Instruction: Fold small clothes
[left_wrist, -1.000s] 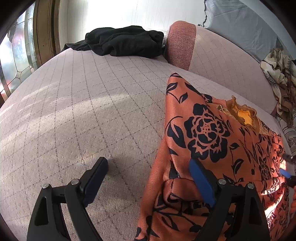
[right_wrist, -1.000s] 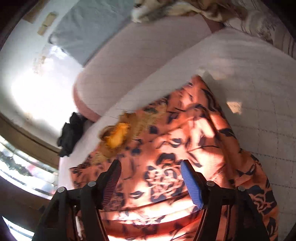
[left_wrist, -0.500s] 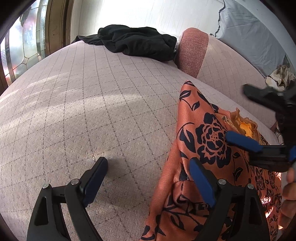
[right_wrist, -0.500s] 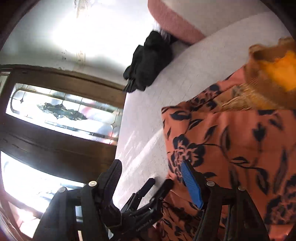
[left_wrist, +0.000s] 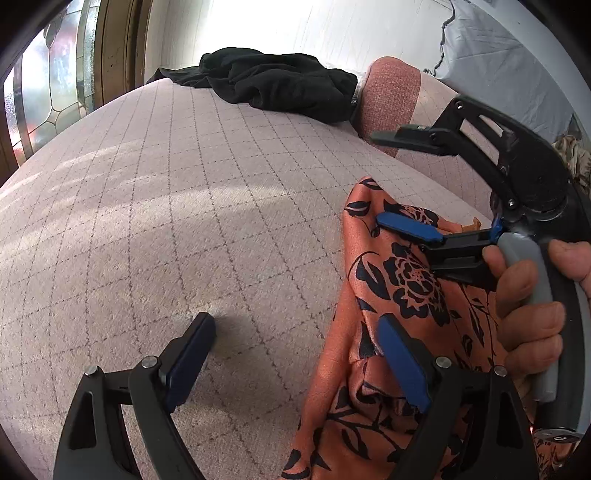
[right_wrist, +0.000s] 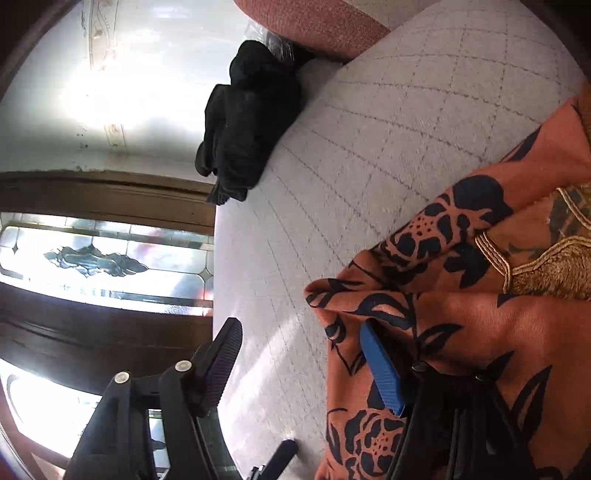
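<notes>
An orange garment with dark flowers (left_wrist: 402, 280) lies on the pale quilted seat (left_wrist: 147, 221), and its gold-embroidered neckline (right_wrist: 546, 266) shows on the right. My left gripper (left_wrist: 295, 354) is open and wide at the garment's left edge. Its blue right pad (left_wrist: 402, 362) is over the cloth and its other finger rests on bare seat. My right gripper (right_wrist: 299, 354) is open too and straddles the same edge near a corner (right_wrist: 314, 291), with its blue pad (right_wrist: 380, 369) against the cloth. In the left wrist view the right gripper (left_wrist: 384, 181) reaches in from the right, held by a hand (left_wrist: 524, 295).
A crumpled black garment (left_wrist: 273, 85) (right_wrist: 247, 140) lies at the seat's far end beside a pink cushion (left_wrist: 391, 96). A wooden door with leaded glass (left_wrist: 48, 92) (right_wrist: 103, 258) stands past the seat's edge. A grey cloth (left_wrist: 498, 55) and a patterned pile (left_wrist: 576, 155) lie behind.
My right gripper has swung left across the orange garment to its left edge and come into the left wrist view. The left gripper has barely shifted and stays open.
</notes>
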